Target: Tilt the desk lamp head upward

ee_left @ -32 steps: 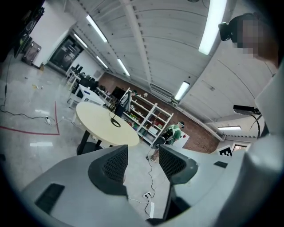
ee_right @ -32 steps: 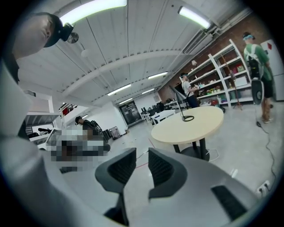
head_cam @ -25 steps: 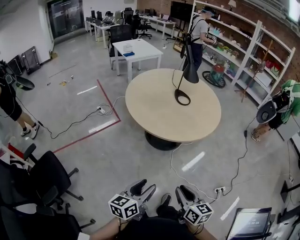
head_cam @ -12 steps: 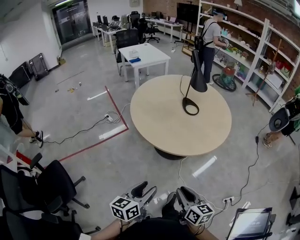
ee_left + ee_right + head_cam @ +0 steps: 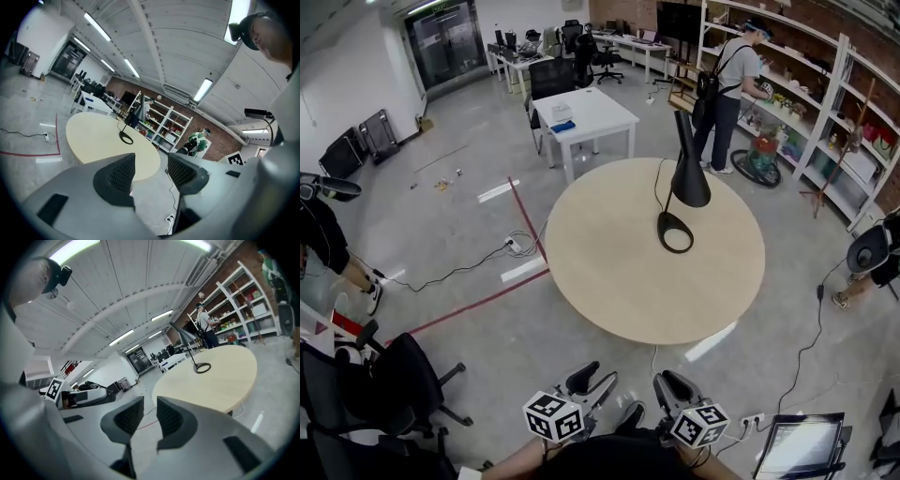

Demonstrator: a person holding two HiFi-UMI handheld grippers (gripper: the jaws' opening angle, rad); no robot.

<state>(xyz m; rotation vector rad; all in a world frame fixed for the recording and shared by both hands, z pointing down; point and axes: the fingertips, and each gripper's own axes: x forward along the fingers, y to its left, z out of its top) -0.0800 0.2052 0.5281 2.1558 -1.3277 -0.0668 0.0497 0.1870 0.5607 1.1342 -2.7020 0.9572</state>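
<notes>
The black desk lamp (image 5: 688,180) stands on the round, pale wooden desk (image 5: 609,272) in the upper middle of the head view, right of the desk's centre. Its ring-shaped base (image 5: 675,232) lies flat on the top, a thin stem rises from the ring, and the cone-shaped head hangs with its wide mouth facing down, just above the ring. A dark cord (image 5: 656,187) runs from the base across the desk top toward the far edge. Both tools are low at the bottom edge of the frame, well apart from the desk and lamp, over grey floor. The left tool (image 5: 595,380) has its jaws apart with nothing between them (its own view shows only floor and the desk edge through the gap). The right tool (image 5: 670,384) also has its jaws apart, by a narrower gap, and it too holds nothing. Both tools point toward the desk, and the lamp shows small in the distance in each tool's view, its ring base the clearest part. Beyond the desk, at the upper middle, is a white table (image 5: 586,111), and at the upper right a person (image 5: 736,70) stands at white shelves (image 5: 825,103). A black office chair (image 5: 394,366) sits at the lower left, and a red line (image 5: 487,300) is marked on the floor left of the desk.
</notes>
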